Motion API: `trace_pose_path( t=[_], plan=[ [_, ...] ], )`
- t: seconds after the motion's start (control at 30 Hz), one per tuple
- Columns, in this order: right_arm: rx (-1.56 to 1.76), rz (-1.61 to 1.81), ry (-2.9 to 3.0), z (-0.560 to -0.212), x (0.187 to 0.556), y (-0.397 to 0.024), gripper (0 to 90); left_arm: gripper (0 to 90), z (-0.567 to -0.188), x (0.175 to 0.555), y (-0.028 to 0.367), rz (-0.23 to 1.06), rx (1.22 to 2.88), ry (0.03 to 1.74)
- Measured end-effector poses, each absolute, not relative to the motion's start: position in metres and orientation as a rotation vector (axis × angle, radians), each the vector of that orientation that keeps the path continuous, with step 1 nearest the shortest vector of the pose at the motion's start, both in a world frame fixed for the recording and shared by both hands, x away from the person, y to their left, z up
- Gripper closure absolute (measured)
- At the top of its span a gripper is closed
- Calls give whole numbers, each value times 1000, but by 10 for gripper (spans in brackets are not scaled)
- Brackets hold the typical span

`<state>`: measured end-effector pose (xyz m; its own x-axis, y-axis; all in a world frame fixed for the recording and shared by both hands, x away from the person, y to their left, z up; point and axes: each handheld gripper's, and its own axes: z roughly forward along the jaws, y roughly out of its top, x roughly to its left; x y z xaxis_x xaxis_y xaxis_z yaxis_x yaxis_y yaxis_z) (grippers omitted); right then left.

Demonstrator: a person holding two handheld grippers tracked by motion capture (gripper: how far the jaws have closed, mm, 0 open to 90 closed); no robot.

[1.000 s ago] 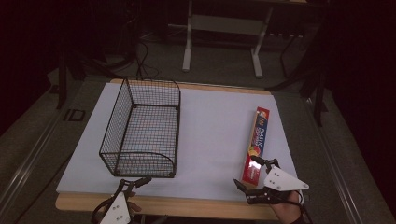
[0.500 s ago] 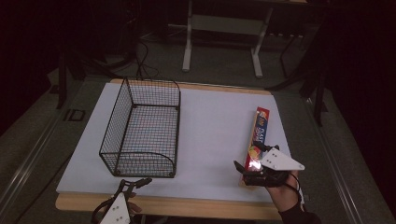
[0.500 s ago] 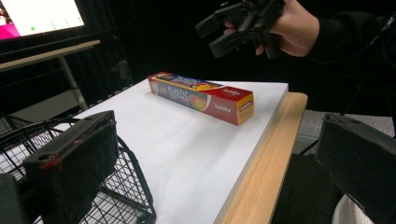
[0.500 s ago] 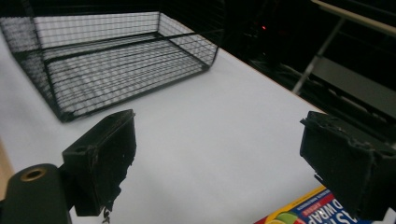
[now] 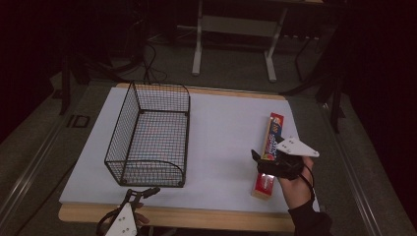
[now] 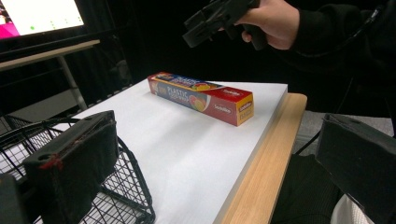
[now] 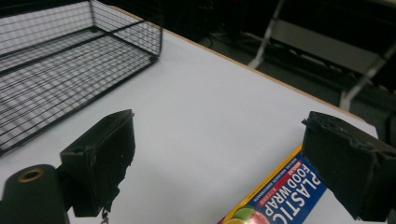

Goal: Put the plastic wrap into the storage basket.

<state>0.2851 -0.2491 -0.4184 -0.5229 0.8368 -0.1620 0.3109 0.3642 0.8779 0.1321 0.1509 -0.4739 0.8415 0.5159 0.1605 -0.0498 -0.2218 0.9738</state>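
The right gripper (image 5: 265, 164) is hovering wide open and empty over the box (image 5: 268, 155), whose length is running up-frame beneath it.

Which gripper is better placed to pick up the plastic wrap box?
Right. The right gripper hovers open directly over the plastic wrap box, while the left gripper sits at the table's near edge by the wire basket.
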Motion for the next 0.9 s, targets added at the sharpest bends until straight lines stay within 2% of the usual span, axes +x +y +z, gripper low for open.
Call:
trace_pose_path(
  t=[0.27,0.57,0.8,0.83,0.9],
  plan=[
    [1146,1038,1973,-412,309,-243,92,0,-473,132,151,545,1724,359],
    [1313,907,2002,-420,331,-250,94,0,-473,131,151,550,1725,353],
    [1492,854,2014,-424,348,-259,106,0,-474,131,150,550,1730,349],
    [1519,843,2015,-424,351,-261,142,0,-473,131,150,551,1731,350],
    [1573,828,2012,-426,356,-264,143,0,-473,131,150,550,1730,349]
  ],
)
